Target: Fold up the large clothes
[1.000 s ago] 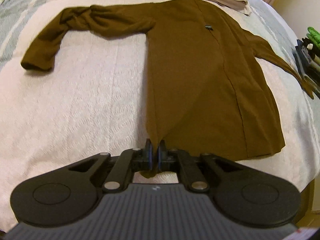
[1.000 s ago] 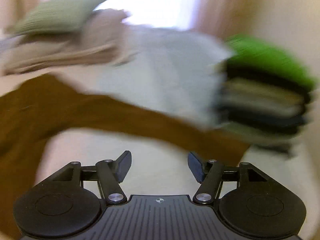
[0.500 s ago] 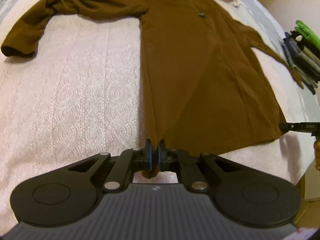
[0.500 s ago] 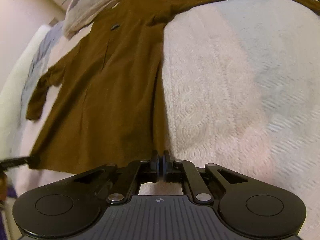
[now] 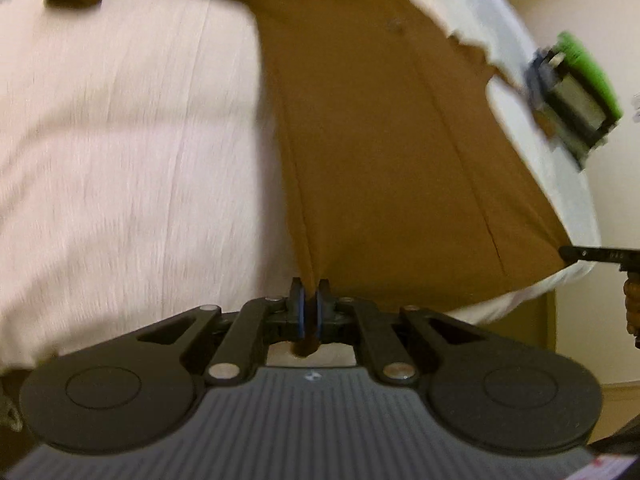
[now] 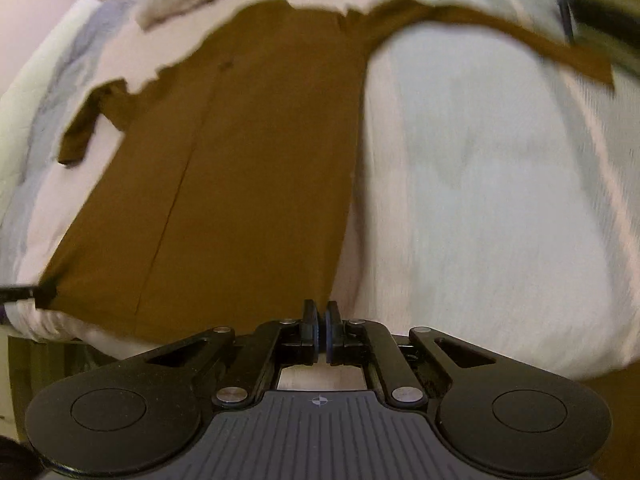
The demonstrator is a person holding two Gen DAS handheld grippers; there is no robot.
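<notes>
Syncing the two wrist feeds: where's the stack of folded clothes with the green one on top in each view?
Left wrist: stack of folded clothes at the right edge, upper part, beyond the bed's far right side.
Right wrist: only a dark blurred sliver at the top right corner, by the sleeve's cuff; no green visible.
Shared landmark: the brown garment, one hem corner in each gripper's jaws.

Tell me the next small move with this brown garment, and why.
Probably lift both hem corners together and carry them toward the collar. The left gripper and right gripper are each shut on a bottom corner of the brown garment, which lies flat, full length, on the bed.
</notes>
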